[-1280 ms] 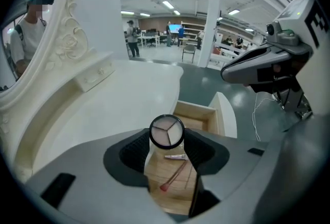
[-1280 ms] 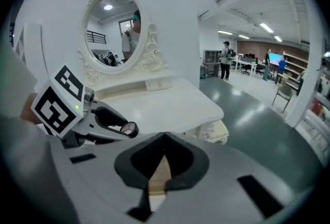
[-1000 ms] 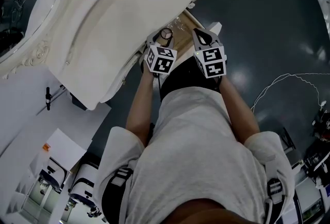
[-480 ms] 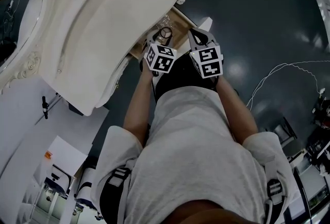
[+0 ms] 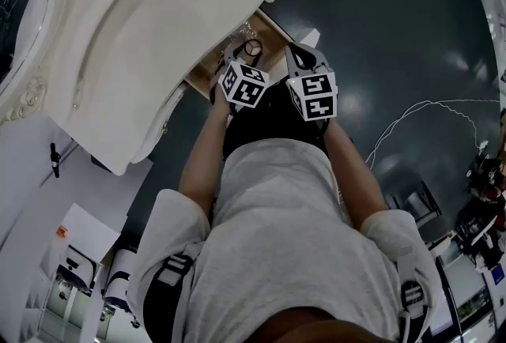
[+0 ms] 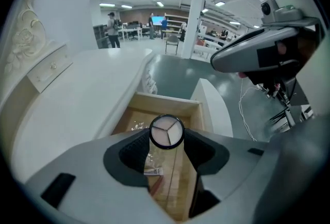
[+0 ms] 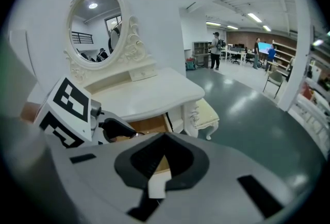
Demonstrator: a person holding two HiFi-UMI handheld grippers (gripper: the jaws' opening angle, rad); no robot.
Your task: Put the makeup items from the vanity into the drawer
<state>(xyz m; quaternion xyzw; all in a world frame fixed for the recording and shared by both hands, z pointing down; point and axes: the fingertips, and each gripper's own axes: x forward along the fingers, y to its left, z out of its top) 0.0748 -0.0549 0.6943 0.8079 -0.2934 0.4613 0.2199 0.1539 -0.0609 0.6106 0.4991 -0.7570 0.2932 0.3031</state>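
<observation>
My left gripper [image 6: 166,139] is shut on a round black-rimmed compact [image 6: 166,131] with pale pressed powder in three sections. It hangs over the open wooden drawer [image 6: 166,100] of the white vanity [image 6: 77,99]. A small tube [image 6: 153,171] and clear wrapping [image 6: 137,126] lie on the drawer floor. In the head view the compact [image 5: 252,47] shows above the drawer [image 5: 270,27], between the left gripper [image 5: 240,58] and the right gripper [image 5: 304,58]. The right gripper [image 7: 165,138] has its jaws together with nothing in them, just right of the left gripper's marker cube [image 7: 67,112].
The vanity top [image 5: 182,25] spreads left of the drawer, with an oval mirror [image 7: 98,21] behind it. A cream stool [image 7: 207,113] stands on the dark floor by the vanity leg. A white cable [image 5: 411,120] lies on the floor to the right. People stand far off.
The head view has shifted a little; both grippers stay side by side at the open drawer, with the compact still held in the left one.
</observation>
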